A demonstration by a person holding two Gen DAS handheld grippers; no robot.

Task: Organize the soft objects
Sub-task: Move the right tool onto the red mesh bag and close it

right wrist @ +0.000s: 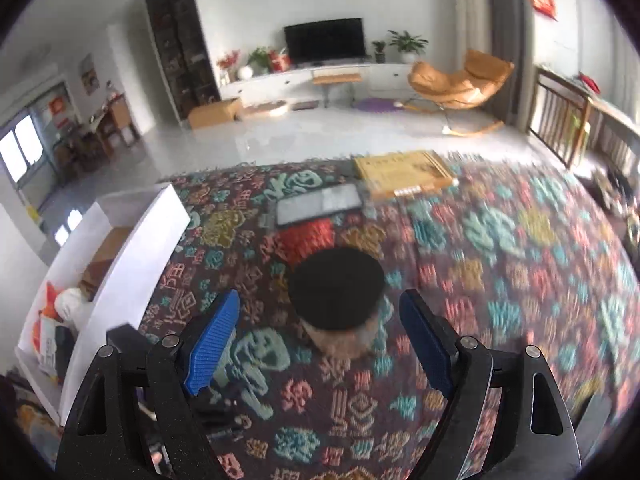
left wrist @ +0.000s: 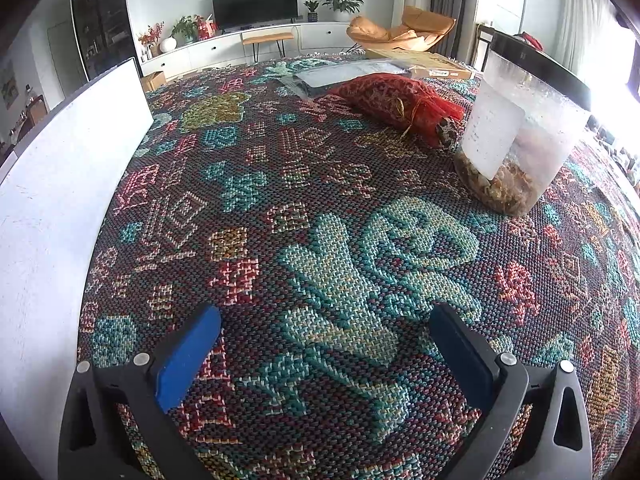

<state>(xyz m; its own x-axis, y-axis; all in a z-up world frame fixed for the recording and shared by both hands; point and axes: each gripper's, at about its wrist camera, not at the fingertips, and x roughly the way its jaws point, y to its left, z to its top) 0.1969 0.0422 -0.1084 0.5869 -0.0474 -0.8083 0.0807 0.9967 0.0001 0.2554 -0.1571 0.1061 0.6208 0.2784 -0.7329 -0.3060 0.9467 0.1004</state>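
Hovering my left gripper [left wrist: 324, 344] spread and empty; red pouch [left wrist: 394, 100] far ahead-right, beside the jar [left wrist: 520, 140]. Right gripper [right wrist: 320, 336] equally wide, empty, jar just ahead. I'd approach the pouch low, pinch mid-body.

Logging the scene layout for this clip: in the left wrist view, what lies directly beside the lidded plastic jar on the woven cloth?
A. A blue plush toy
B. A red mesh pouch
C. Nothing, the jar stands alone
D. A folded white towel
B: the red mesh pouch lies on the patterned cloth just left of the clear jar, its tied end reaching the jar's base.
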